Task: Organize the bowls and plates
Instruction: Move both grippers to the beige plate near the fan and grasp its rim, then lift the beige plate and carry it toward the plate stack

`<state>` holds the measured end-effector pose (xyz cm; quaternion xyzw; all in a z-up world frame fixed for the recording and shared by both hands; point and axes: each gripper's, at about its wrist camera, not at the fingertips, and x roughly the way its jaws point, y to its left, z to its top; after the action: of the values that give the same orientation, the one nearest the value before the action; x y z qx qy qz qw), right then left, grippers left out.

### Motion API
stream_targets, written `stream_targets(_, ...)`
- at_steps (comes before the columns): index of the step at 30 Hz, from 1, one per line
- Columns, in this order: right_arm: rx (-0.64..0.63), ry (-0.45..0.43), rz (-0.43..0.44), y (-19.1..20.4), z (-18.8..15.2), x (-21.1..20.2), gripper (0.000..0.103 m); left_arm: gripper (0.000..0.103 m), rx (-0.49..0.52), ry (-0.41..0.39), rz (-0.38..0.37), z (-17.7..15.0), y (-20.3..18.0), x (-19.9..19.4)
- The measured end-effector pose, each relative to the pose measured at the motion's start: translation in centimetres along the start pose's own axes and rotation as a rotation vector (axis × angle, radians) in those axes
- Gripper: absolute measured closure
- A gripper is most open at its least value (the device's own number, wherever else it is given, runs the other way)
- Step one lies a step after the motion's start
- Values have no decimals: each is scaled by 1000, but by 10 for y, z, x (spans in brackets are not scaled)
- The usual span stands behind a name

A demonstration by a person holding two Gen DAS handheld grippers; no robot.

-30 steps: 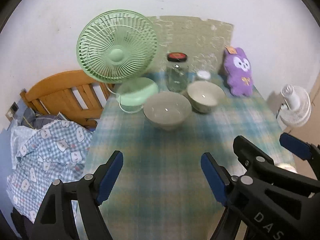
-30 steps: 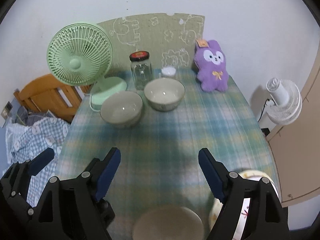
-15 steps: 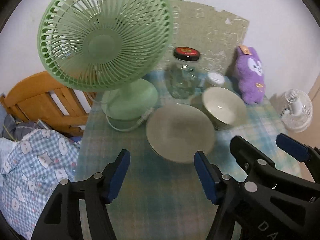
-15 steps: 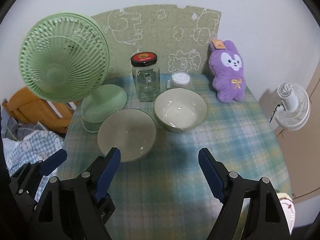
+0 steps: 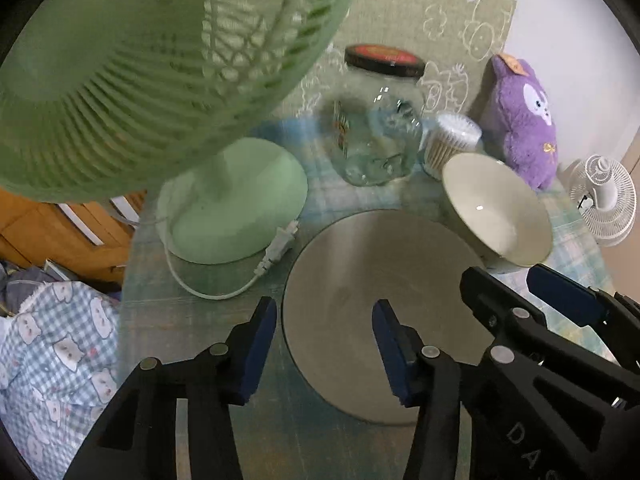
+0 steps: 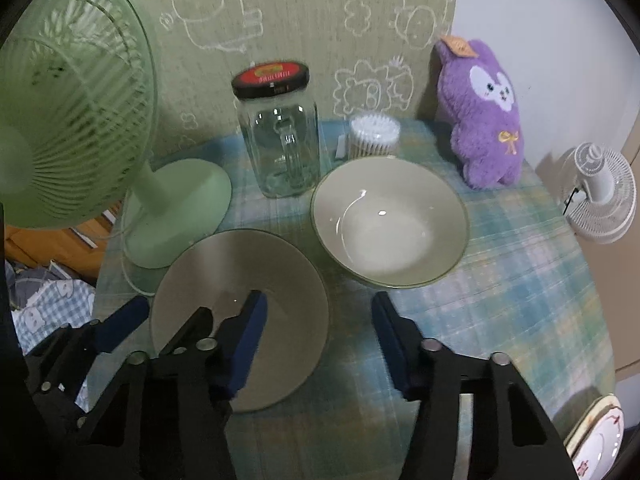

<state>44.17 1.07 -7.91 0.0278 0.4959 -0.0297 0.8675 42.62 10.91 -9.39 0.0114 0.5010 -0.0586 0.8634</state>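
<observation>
Dim, even indoor light with soft, faint shadows. Small glints on the jar (image 6: 280, 148) and inside the white bowl (image 6: 390, 222). Strong fisheye bending, dark vignette at every corner. Motion blur on the fan (image 5: 160, 64) and tablecloth (image 6: 520, 264) in both views.

Plain white wall (image 6: 540, 8) behind. Olive mat with white cartoon line drawings (image 6: 320, 24) leans upright against it at the back of the surface (image 6: 520, 272), which wears a blue-green plaid cloth. Orange wooden bed frame (image 5: 48, 224) left of the surface, blue-white checked bedding with bear faces (image 5: 60, 344) below it. Small white fan (image 6: 600, 192) right of the surface, beside a beige panel (image 6: 636, 140), door or cabinet, cannot tell. Dim indoor light, soft shadows.
</observation>
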Motion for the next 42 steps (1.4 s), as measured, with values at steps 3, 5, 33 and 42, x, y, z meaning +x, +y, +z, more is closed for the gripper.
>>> stream_targets(3, -4, 22, -4, 2, 1, 14, 53, 59, 0, 11, 4, 0, 1, 10)
stream_targets(5, -1, 38, -4, 3, 1, 22, 59, 64, 1, 16, 2, 1, 1, 15)
stream_targets(33, -25, 36, 32, -10, -14, -28, 72, 73, -18, 8, 20, -13, -15, -34)
stream_targets(42, -42, 20, 55, -31, -40, -81, 72, 73, -39, -13, 42, -39, -38, -84)
